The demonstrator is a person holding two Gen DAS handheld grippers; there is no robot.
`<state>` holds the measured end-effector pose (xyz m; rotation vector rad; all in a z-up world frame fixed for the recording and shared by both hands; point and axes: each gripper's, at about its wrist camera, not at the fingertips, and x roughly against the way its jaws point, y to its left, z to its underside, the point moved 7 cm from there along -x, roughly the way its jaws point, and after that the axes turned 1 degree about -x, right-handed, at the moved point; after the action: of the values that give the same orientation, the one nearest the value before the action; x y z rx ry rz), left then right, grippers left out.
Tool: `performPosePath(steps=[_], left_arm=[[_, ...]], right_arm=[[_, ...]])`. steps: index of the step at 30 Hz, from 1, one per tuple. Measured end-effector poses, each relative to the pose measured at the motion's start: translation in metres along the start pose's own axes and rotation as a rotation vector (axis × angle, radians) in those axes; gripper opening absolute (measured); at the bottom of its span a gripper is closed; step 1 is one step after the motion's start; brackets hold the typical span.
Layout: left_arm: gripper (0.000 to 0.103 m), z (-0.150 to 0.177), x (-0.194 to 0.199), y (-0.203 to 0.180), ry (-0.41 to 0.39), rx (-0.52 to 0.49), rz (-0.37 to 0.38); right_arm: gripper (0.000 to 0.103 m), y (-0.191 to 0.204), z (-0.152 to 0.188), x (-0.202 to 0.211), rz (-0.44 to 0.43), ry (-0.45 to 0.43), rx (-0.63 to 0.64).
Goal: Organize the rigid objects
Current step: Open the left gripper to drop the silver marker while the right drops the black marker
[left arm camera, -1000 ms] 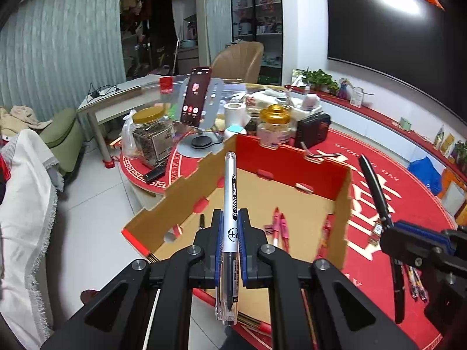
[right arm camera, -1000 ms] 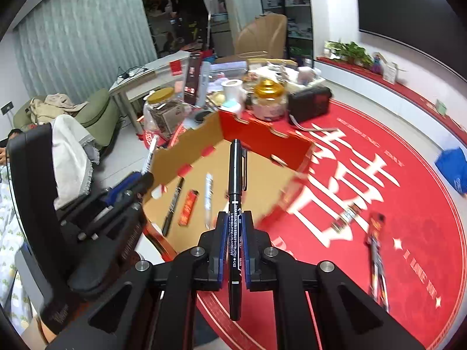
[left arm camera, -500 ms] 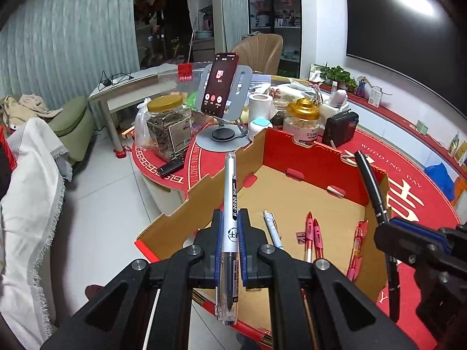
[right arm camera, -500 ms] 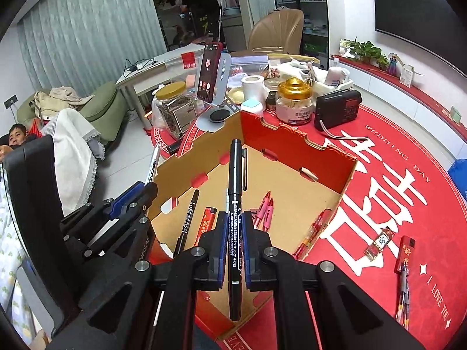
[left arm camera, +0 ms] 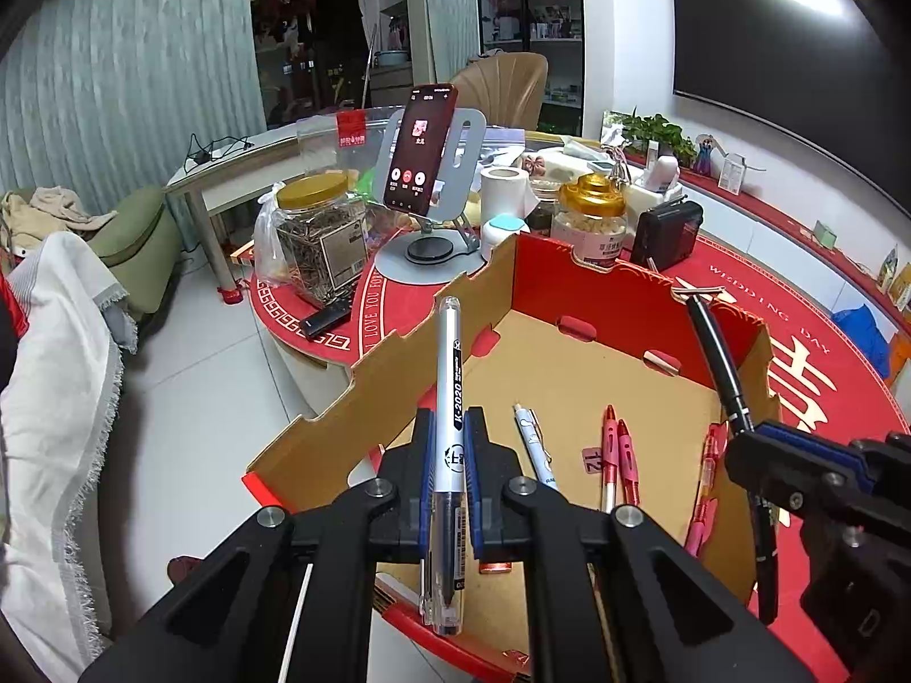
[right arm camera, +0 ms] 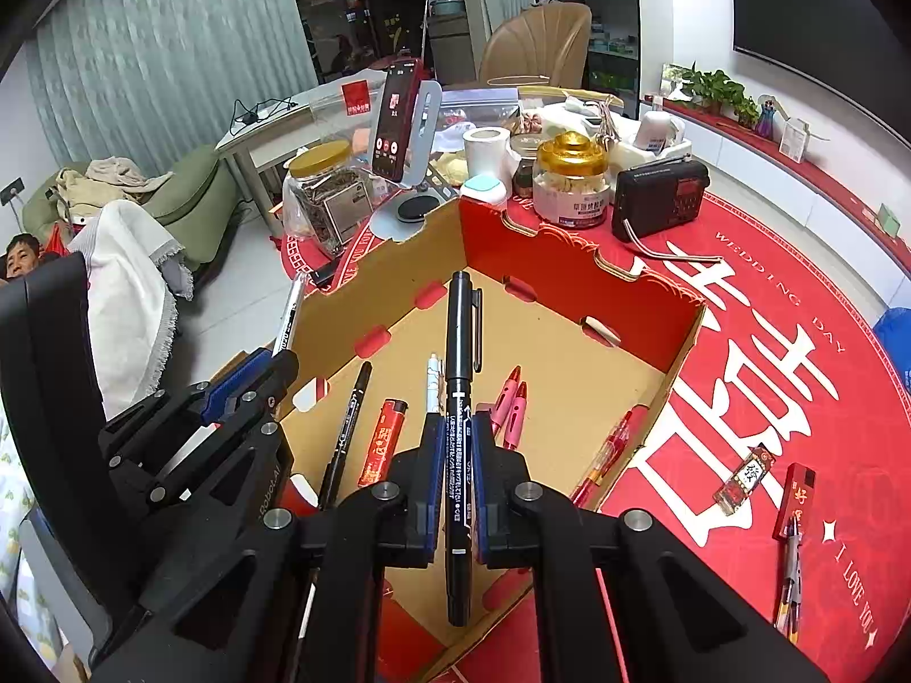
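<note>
A white pen (left arm camera: 450, 444) is being clamped in the left gripper (left arm camera: 450, 455) and a black marker (right arm camera: 458, 427) in the right gripper (right arm camera: 458, 455) — each is being gripped mid-barrel, likely so it hangs balanced. Both are being held above the open box (right arm camera: 677, 336), where other pens are already lying — apparently for dropping in; a lighter (right arm camera: 794, 492) is lying outside on the cloth (right arm camera: 797, 398).
</note>
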<state>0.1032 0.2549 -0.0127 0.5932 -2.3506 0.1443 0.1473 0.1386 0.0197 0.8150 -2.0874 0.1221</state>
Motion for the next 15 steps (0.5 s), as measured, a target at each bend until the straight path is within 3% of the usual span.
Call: performPosePath(steps=[15], left_arm=[[0.01, 0.004, -0.015, -0.008, 0.024, -0.032, 0.0]], right_arm=[[0.01, -0.01, -0.001, -0.015, 0.01, 0.023, -0.016]])
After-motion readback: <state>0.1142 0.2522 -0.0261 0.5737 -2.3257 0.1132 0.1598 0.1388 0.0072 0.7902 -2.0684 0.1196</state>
